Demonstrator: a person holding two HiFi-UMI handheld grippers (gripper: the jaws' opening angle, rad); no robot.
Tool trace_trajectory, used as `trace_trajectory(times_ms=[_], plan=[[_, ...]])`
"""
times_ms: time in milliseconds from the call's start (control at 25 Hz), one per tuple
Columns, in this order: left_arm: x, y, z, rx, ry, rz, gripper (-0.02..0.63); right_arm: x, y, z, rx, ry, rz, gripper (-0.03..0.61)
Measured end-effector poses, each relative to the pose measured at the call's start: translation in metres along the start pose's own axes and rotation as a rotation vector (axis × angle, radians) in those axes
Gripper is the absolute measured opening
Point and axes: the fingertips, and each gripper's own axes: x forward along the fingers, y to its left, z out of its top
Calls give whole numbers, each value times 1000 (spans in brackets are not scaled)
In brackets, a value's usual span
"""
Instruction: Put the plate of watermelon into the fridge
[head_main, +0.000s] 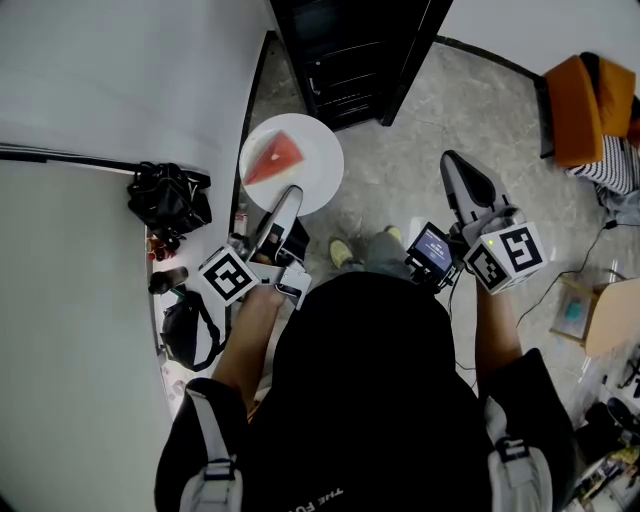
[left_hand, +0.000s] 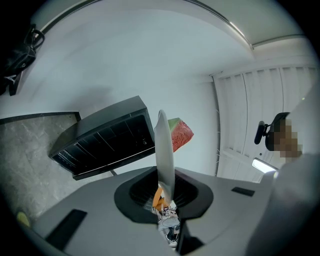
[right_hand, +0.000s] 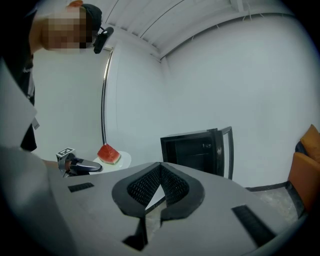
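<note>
A white plate (head_main: 310, 150) carries a red watermelon wedge (head_main: 272, 160). My left gripper (head_main: 289, 196) is shut on the plate's near rim and holds it level above the floor. In the left gripper view the plate (left_hand: 164, 150) stands edge-on between the jaws of the left gripper (left_hand: 165, 192), with the wedge (left_hand: 180, 134) beyond it. The small black fridge (head_main: 350, 50) stands just ahead, its door open (right_hand: 226, 150). My right gripper (head_main: 456, 166) hangs to the right, shut and holding nothing. From the right gripper view the plate (right_hand: 122, 160) and the fridge (right_hand: 195, 150) both show.
A black bag (head_main: 168, 196) and small bottles (head_main: 166, 280) sit on a shelf at the left by the white wall. An orange seat (head_main: 588, 96), striped cloth (head_main: 612, 166), a cardboard box (head_main: 612, 316) and cables lie at the right. Grey stone floor (head_main: 420, 130) lies before the fridge.
</note>
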Motion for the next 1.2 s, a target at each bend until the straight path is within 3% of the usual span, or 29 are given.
trace_trajectory(times_ms=[640,1200], plan=[[1,2,-2,-19,20,-3,54,0,3,1,-11,4,-17,14],[-1,7,-2,-22,10,14,53,11,11,1,-49,30,24,14]])
